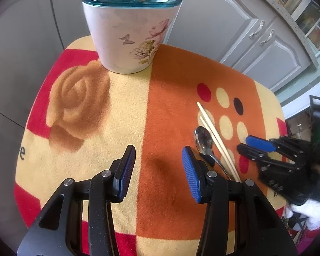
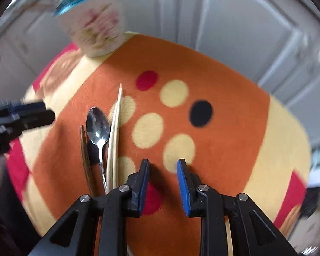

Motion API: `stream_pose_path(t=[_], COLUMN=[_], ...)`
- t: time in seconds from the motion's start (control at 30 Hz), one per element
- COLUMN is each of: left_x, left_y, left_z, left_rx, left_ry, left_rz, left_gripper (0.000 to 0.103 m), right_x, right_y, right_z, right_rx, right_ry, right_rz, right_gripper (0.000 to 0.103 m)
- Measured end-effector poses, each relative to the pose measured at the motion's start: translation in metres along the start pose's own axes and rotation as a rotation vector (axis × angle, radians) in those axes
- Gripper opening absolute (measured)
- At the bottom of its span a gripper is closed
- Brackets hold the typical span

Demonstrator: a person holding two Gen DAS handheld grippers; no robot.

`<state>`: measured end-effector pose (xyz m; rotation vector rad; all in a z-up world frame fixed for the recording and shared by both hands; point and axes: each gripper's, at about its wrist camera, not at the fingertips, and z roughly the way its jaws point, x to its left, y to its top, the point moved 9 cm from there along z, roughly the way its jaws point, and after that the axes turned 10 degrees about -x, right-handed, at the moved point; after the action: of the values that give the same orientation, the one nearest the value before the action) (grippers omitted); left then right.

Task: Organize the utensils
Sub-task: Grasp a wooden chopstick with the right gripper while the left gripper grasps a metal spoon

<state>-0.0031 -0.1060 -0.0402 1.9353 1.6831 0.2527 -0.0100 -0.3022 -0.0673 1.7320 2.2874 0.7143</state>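
Holder at far edge of mat, several utensils already in. Remaining: spoon, chopsticks (plus dark stick). Left gripper, right gripper: jaws apart, empty.

A floral white utensil holder with a teal rim stands upright at the far edge of the cloth, already holding several utensils. Well apart from it, a metal spoon lies bowl-up beside 2 pale chopsticks. A dark brown stick, possibly another chopstick, lies along the spoon's other side.
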Motion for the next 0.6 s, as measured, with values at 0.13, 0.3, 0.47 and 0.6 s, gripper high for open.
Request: stream_pose_path(t=[0.13, 0.3, 0.47, 0.6], left_x=[-0.003, -0.006, -0.015, -0.027], left_y=[-0.001, 0.002, 0.009, 0.012], left_z=[0.006, 0.009, 0.016, 0.027], left_rx=[0.009, 0.006, 0.010, 0.027], left_ry=[-0.001, -0.001, -0.027, -0.057], left_rz=[-0.006, 0.006, 0.040, 0.094], left_gripper=[0.045, 0.045, 0.045, 0.045], right_x=[0.012, 0.034, 0.022, 0.003], right_y=[0.000, -0.003, -0.005, 0.000], right_z=[-0.010, 0.004, 0.003, 0.002], right_rx=[-0.026, 0.011, 0.008, 0.009], right_ry=[0.103, 0.081, -0.002, 0.014], right_rz=[0.035, -0.066, -0.116, -0.041], right_gripper=[0.025, 0.025, 0.025, 0.025])
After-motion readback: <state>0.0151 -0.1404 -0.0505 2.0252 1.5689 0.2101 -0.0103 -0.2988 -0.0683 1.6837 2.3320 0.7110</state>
